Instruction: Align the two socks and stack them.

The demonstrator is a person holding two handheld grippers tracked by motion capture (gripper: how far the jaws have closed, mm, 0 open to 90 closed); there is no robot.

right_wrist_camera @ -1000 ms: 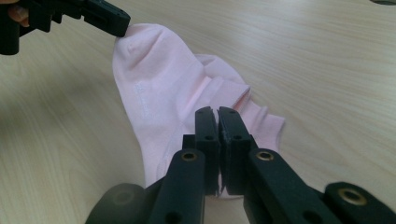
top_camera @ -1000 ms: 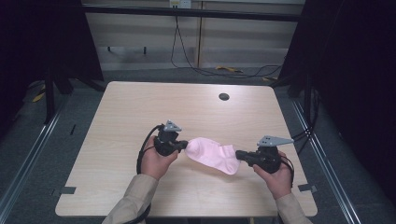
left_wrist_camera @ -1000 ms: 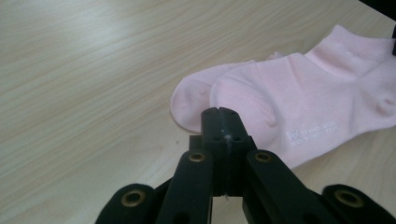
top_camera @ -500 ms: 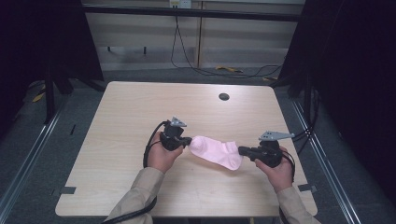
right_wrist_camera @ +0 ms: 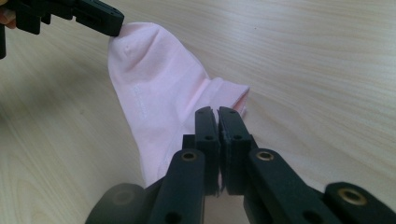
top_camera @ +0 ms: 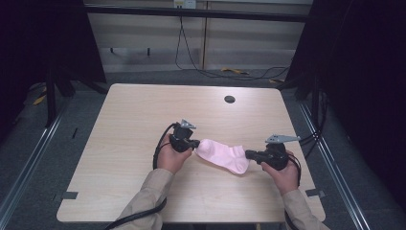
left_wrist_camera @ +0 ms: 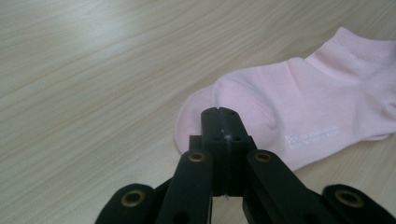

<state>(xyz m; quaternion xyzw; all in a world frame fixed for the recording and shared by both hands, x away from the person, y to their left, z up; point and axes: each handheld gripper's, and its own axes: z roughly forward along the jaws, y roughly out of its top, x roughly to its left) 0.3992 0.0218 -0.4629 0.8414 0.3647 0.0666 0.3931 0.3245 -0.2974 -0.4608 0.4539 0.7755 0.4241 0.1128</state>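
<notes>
A pale pink ankle sock (top_camera: pixel 222 155) lies stretched across the wooden table (top_camera: pixel 139 115) between my two grippers. My left gripper (top_camera: pixel 195 143) is shut on the toe end; its black jaws meet over the rounded toe (left_wrist_camera: pixel 220 114), and small white print shows on the sock (left_wrist_camera: pixel 303 102). My right gripper (top_camera: pixel 248 154) is shut on the cuff end, its jaws pressed together over the ribbed opening (right_wrist_camera: pixel 218 114). In the right gripper view the sock (right_wrist_camera: pixel 154 84) runs away to the left gripper (right_wrist_camera: pixel 114 23) at the top left.
A small dark round grommet (top_camera: pixel 230 99) sits in the table near its far edge. Grey tape marks (top_camera: pixel 69 195) stick at the near corners. Metal floor rails (top_camera: pixel 28 163) flank the table, and cables trail from both grippers.
Both hands have sunk slightly and drifted a little right. The sock, earlier bunched and raised between them, now lies flatter and longer on the table.
</notes>
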